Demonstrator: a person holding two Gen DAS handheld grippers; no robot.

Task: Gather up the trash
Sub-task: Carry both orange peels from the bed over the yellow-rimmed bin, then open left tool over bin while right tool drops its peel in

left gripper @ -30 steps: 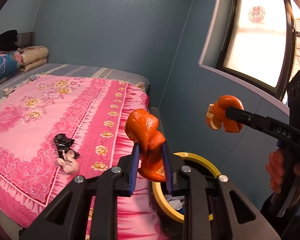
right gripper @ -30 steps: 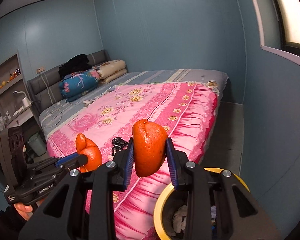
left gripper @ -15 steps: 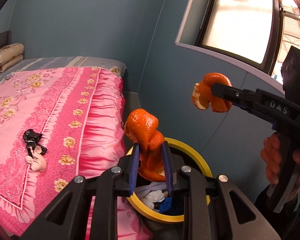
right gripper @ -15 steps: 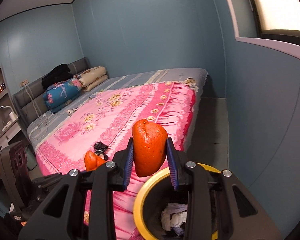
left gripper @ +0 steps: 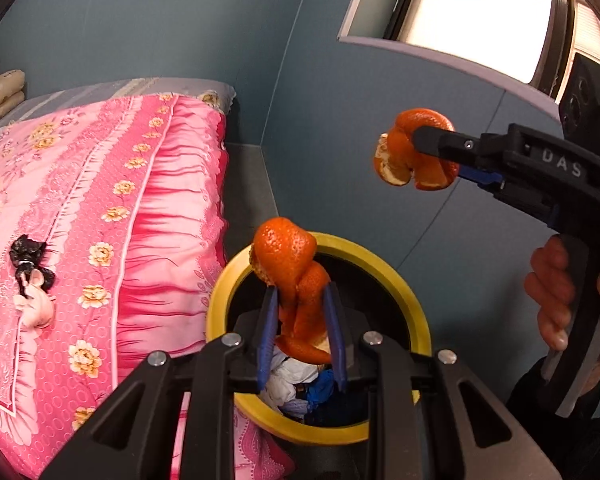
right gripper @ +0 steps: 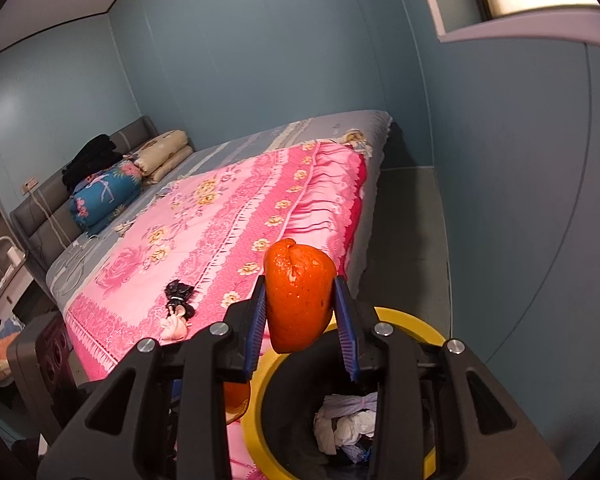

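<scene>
Had my left claw [left gripper: 302, 320] pinching one orange peel [left gripper: 290, 280] right over the yellow-rimmed bin [left gripper: 412, 300], lower middle, so it'd drop straight in. My right claw [right gripper: 304, 328] clamped a second peel [right gripper: 300, 300] near the rim. Only the right view showed the headboard pillows [right gripper: 164, 156].
</scene>
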